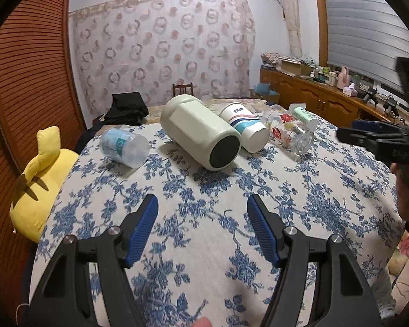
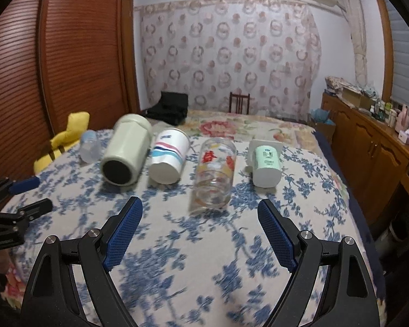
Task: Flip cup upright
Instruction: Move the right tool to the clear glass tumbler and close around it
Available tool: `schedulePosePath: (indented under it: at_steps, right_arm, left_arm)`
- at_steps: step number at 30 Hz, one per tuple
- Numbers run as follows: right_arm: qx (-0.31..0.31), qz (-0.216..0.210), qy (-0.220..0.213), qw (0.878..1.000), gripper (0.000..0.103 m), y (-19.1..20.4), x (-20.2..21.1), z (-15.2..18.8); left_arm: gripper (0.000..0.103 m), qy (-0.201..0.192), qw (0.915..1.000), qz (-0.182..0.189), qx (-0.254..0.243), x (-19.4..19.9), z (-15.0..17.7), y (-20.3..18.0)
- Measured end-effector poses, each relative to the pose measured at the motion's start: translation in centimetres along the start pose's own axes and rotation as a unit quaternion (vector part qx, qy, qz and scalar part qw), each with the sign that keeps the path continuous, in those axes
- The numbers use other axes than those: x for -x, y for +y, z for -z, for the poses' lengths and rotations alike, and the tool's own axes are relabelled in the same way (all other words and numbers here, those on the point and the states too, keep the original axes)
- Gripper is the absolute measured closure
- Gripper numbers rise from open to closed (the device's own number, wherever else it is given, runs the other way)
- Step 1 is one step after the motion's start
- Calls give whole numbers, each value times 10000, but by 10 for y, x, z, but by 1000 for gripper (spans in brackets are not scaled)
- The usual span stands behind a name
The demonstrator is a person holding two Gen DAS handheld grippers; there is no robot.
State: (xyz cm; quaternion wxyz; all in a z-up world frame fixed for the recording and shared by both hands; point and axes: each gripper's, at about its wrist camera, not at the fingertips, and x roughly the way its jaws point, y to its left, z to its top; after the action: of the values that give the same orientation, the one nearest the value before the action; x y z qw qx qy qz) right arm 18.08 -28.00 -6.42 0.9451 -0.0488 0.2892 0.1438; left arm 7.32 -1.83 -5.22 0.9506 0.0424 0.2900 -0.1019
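Note:
Several cups lie on their sides in a row on the blue-flowered cloth (image 1: 204, 231): a clear blue plastic cup (image 1: 124, 144), a big pale green tumbler (image 1: 200, 133), a white striped cup (image 1: 245, 126), a printed glass (image 1: 289, 129) and a small mint cup (image 1: 304, 115). The right wrist view shows the same row: plastic cup (image 2: 89, 145), tumbler (image 2: 125, 154), striped cup (image 2: 169, 159), glass (image 2: 214, 177), mint cup (image 2: 266, 166). My left gripper (image 1: 202, 212) is open and empty, short of the tumbler. My right gripper (image 2: 200, 219) is open and empty, just before the glass.
A yellow plush toy (image 1: 41, 179) lies at the table's left edge. A black bag (image 1: 128, 109) and a chair (image 1: 182, 89) stand behind the cups. A wooden cabinet with clutter (image 1: 313, 95) runs along the right. A louvred wooden door (image 1: 27, 81) is at left.

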Motion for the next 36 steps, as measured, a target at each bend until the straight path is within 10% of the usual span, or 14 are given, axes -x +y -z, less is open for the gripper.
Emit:
schedulePosePath:
  at_steps: [16,36]
  right_arm:
    - [-310,-5,737,9968,30,-61,-75,-60]
    - [-524,-133,2340,9707,38,-32,-164,-61]
  left_arm:
    - [35,59,9993,325,-179,-20,-35,17]
    - [35,120,9988,464,-94,-24,-40,22]
